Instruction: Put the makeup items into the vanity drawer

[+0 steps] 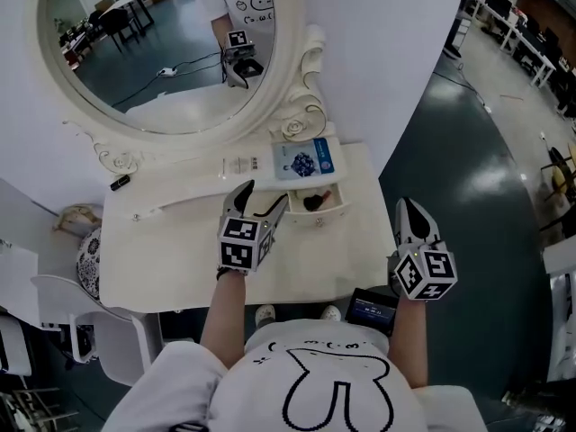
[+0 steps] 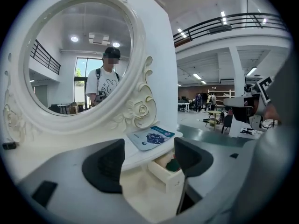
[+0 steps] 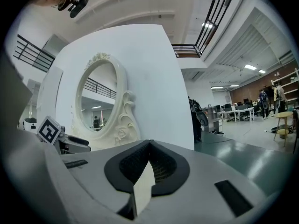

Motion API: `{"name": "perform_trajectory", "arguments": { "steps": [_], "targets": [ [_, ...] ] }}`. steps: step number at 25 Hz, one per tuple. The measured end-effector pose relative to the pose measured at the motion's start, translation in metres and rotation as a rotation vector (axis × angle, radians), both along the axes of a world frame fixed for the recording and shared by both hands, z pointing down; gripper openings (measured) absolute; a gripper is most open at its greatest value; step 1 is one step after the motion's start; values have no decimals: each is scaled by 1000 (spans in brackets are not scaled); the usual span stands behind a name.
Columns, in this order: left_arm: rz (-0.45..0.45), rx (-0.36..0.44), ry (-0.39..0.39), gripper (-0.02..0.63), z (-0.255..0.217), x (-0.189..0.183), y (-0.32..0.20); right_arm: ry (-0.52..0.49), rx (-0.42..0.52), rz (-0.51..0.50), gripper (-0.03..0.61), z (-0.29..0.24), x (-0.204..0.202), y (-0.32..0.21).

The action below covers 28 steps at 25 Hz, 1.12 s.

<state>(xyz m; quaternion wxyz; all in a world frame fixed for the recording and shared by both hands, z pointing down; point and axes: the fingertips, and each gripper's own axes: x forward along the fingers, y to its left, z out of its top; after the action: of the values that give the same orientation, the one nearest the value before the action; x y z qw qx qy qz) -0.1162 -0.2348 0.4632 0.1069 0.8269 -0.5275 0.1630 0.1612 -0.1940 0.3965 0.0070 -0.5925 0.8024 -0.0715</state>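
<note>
The white vanity table [image 1: 180,259] has a small drawer [image 1: 329,214] standing open under its shelf, with a dark makeup item [image 1: 314,202] inside. My left gripper [image 1: 264,193] hovers over the tabletop just left of the drawer, jaws open and empty. In the left gripper view the drawer [image 2: 169,175] shows between the open fingers [image 2: 106,166], a dark item [image 2: 174,164] in it. A blue packet [image 1: 304,160] and a white tube [image 1: 238,165] lie on the shelf. My right gripper [image 1: 410,209] is shut and empty, off the table's right edge.
An oval mirror in a carved white frame [image 1: 292,106] stands behind the shelf. A small black item [image 1: 120,183] lies at the shelf's left end. A white chair [image 1: 63,300] and a patterned object [image 1: 89,261] sit left of the table. A dark device [image 1: 372,308] is near the person's lap.
</note>
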Motion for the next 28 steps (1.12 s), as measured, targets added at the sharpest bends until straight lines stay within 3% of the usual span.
{"name": "perform_trajectory", "arguments": {
  "steps": [9,12,15,28],
  "targets": [
    [-55,58,25,304,-17,-52,20,53,43,-59,9,-13,-54,3],
    [-86,126,49,184,-32,-69,24,69,52,-75,9,-18,-67,3],
    [-81,183,62,14,-45,-78,26,78,59,-84,9,-22,-76,2],
    [-22,224,79,14,-61,-86,26,86,51,-90,11,-28,-93,2]
  ]
}}
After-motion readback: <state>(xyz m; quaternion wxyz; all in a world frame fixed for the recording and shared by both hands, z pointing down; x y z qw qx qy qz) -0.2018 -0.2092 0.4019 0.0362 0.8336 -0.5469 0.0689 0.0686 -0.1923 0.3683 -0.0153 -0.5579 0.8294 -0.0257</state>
